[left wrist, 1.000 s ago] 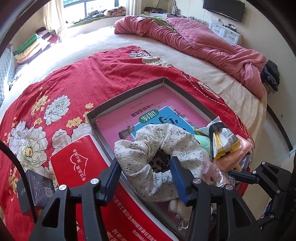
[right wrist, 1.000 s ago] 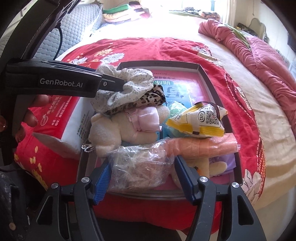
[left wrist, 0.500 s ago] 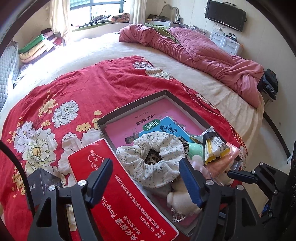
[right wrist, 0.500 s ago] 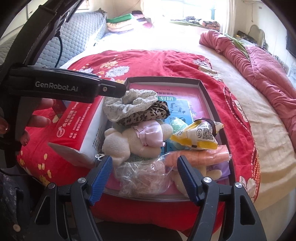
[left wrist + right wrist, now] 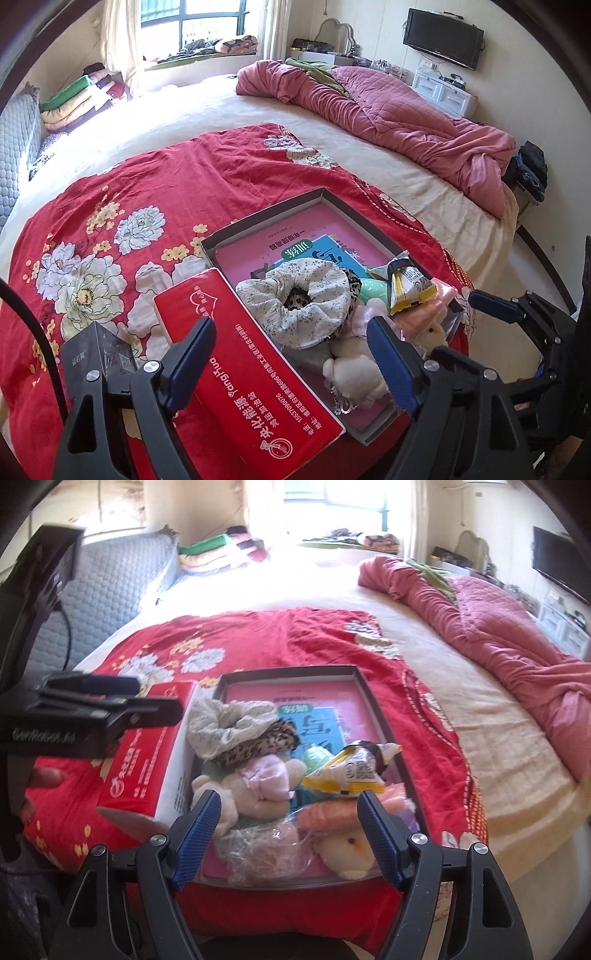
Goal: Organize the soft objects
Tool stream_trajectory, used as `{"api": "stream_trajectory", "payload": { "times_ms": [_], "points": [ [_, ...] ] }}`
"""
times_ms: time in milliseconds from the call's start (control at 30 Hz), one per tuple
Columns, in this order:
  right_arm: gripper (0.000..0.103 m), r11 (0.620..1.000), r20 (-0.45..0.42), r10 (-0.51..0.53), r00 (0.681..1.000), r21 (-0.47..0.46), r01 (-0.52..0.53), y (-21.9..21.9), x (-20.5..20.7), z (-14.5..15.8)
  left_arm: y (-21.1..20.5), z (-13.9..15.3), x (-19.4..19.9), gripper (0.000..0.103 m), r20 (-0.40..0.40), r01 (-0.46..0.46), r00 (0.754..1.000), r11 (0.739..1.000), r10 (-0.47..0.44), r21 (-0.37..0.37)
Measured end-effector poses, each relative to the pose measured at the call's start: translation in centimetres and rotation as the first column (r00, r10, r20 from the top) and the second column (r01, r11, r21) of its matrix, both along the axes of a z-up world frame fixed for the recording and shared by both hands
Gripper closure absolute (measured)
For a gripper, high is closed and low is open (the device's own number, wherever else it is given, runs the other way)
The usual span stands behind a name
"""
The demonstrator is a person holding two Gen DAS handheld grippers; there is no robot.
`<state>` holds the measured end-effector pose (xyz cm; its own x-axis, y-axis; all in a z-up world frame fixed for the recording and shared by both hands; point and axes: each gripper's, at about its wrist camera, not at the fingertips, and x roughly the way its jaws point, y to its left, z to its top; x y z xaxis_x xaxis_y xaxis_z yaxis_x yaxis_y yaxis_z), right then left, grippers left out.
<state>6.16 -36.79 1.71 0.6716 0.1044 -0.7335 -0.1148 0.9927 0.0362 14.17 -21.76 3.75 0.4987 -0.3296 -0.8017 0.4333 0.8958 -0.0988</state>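
Note:
A grey shallow box (image 5: 266,218) (image 5: 288,672) lies on the red floral bedspread. In it a floral scrunchie (image 5: 299,302) (image 5: 225,723) rests on a leopard scrunchie (image 5: 258,746), with a cream plush toy (image 5: 354,373) (image 5: 255,786), a yellow snack packet (image 5: 406,291) (image 5: 351,771), an orange soft item (image 5: 328,808) and a clear plastic bag (image 5: 258,849). My left gripper (image 5: 291,354) is open and empty, held above the box's near-left side. My right gripper (image 5: 291,819) is open and empty, above the box's near edge.
A red tissue pack (image 5: 251,376) (image 5: 147,760) lies against the box's left side. A small dark box (image 5: 99,350) sits left of it. A pink quilt (image 5: 406,118) is bunched at the far right of the bed. Folded blankets (image 5: 74,103) lie at the far left.
Both grippers have drawn back and up from the box. The left one has let go of the floral scrunchie, which now lies in the box. The right one has pulled away from the plastic bag.

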Motion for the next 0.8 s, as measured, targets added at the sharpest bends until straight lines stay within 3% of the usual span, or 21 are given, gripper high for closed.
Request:
{"api": "stream_trajectory", "payload": {
  "times_ms": [333,633,800],
  "points": [
    [0.025,0.986,0.161,-0.168,0.973,0.029,0.166,-0.1,-1.3,4.4,1.0,1.1,-1.6,0.019,0.023,-0.013,1.0,1.0,0.013,0.001],
    [0.025,0.943,0.343,-0.333,0.878,0.147,0.3,1.9,-4.0,9.7,2.7,2.2,-3.3,0.019,0.065,-0.037,0.997,0.999,0.037,0.001],
    [0.025,0.929,0.288,-0.338,0.896,0.254,0.269,2.6,-4.8,10.7,3.8,2.8,-4.5,0.019,0.077,-0.048,0.996,0.999,0.048,-0.005]
  ]
}}
